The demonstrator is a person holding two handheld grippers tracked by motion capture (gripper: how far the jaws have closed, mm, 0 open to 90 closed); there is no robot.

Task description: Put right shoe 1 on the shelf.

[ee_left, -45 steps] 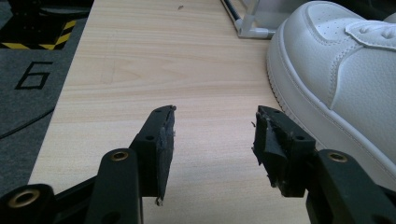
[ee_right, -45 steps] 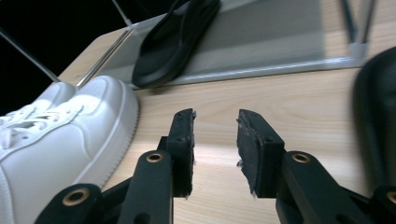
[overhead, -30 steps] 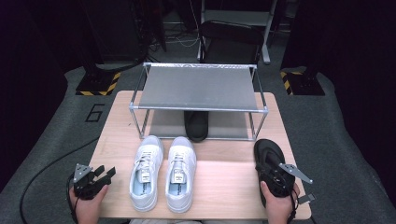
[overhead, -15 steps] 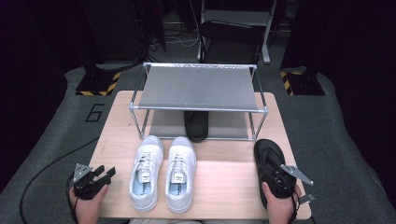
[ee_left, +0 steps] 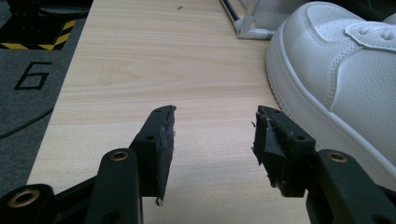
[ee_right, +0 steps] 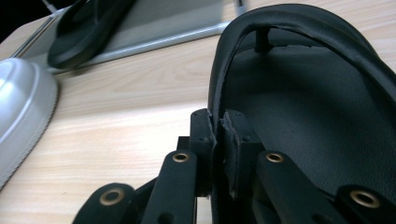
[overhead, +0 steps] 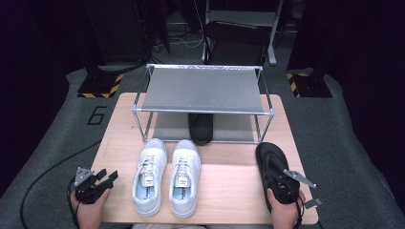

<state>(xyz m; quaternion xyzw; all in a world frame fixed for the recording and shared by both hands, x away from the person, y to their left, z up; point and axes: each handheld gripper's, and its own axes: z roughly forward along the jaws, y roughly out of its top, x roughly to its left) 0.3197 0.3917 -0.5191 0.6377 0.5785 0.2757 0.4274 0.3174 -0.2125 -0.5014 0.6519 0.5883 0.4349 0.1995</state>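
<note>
Two claws: right claw [ee_right: 217, 140] pinching black sandal [overhead: 273, 164] strap, left claw [ee_left: 212, 140] spread.

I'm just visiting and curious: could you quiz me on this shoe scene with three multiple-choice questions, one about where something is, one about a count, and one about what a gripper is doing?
1. Where does the second black sandal lie?
A. on top of the rack
B. on the table under the rack's shelf
C. on the floor

2. How many white sneakers stand on the table?
A. one
B. two
C. three

3. How does the right gripper stand?
A. wide open over bare wood
B. shut on a white sneaker
C. shut on the rim of the black sandal at the table's right

Answers:
1. B, its toe pokes out beneath the metal rack in the high view.
2. B, the left sneaker and right sneaker sit side by side.
3. C, the right gripper view shows both pads pinching the sandal's edge.
</note>
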